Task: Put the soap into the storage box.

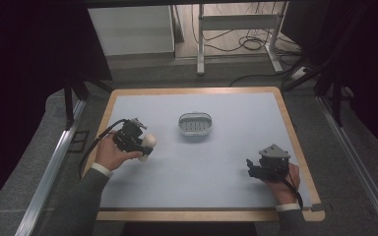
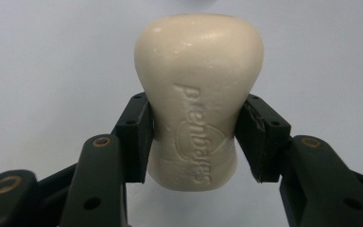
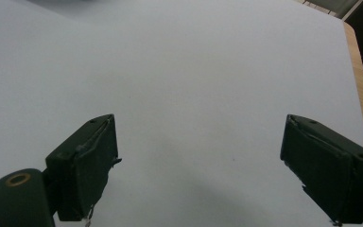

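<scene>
Wide desk (image 1: 236,162) with pale blue-grey surface and wooden rim, seen from above. Near its centre, toward twelve o'clock from the middle, a small oval soap dish (image 1: 195,124) with slotted bottom, empty as far as can be told. At about nine o'clock on the desk, the left gripper (image 1: 145,142), closed on a cream soap bar (image 1: 148,144); in the left gripper view both black pads pressed on the narrow waist of the soap bar (image 2: 198,101), its long axis running along the jaws, the wider end pointing forward, away from the hand. Held just above the desk or barely touching it, hard to tell. From this gripper, the dish lying toward two o'clock, near but clearly apart, with nothing between. At about four o'clock on the desk, the right gripper (image 1: 250,164), resting low, jaws spread wide and holding nothing, bare surface between them in the right gripper view (image 3: 198,175). Left hand clearly nearer to the dish, so probably a short carry forward and to the right, then lowering of the bar into the dish.
</scene>
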The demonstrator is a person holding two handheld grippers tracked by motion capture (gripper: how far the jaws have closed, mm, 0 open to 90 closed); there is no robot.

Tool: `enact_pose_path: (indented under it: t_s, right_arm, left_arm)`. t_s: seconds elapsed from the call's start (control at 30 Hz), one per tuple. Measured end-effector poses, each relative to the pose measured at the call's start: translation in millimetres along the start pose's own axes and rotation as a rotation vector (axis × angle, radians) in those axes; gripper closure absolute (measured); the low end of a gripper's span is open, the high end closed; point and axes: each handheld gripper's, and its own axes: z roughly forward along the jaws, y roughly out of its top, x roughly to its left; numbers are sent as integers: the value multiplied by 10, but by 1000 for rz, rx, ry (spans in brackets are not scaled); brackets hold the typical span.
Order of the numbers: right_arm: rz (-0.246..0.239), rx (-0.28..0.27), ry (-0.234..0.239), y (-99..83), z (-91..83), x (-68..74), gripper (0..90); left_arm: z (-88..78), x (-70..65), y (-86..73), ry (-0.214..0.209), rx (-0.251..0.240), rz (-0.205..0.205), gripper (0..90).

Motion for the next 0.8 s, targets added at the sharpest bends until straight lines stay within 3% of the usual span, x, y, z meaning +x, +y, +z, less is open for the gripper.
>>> enact_pose_path:
  t_s: [0.8]
  right_arm:
    - [-4, 3, -2, 5, -4, 10, 116]
  left_arm:
    - [57, 121, 402, -6, 1, 39, 499]
